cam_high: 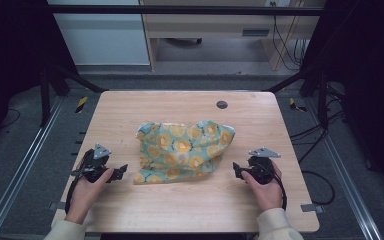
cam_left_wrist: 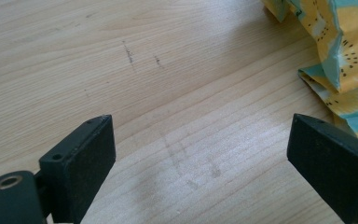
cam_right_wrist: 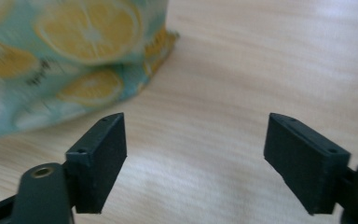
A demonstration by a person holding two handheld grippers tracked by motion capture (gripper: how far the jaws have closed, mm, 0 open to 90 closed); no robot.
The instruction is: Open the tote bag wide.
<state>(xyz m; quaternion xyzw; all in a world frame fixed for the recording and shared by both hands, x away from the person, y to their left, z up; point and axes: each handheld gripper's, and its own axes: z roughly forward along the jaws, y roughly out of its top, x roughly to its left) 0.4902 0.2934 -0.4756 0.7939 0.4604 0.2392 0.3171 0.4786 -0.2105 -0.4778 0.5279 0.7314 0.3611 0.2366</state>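
Note:
A crumpled teal cloth (cam_high: 182, 149) printed with orange slices lies in the middle of the wooden table (cam_high: 180, 105). My left gripper (cam_high: 120, 172) rests on the table just left of the cloth's near left corner, jaws open over bare wood (cam_left_wrist: 200, 154); the cloth's edge (cam_left_wrist: 340, 56) lies at the upper right of the left gripper view. My right gripper (cam_high: 236, 169) sits close to the cloth's near right edge, also open, nothing between its jaws (cam_right_wrist: 196, 154). In the right gripper view the cloth (cam_right_wrist: 74, 51) bulges at the upper left.
A small dark round grommet (cam_high: 222, 104) sits in the table near its far edge. Black frame bars (cam_high: 60, 80) stand at both far corners. Bare wood stretches in front of the cloth and along the far side.

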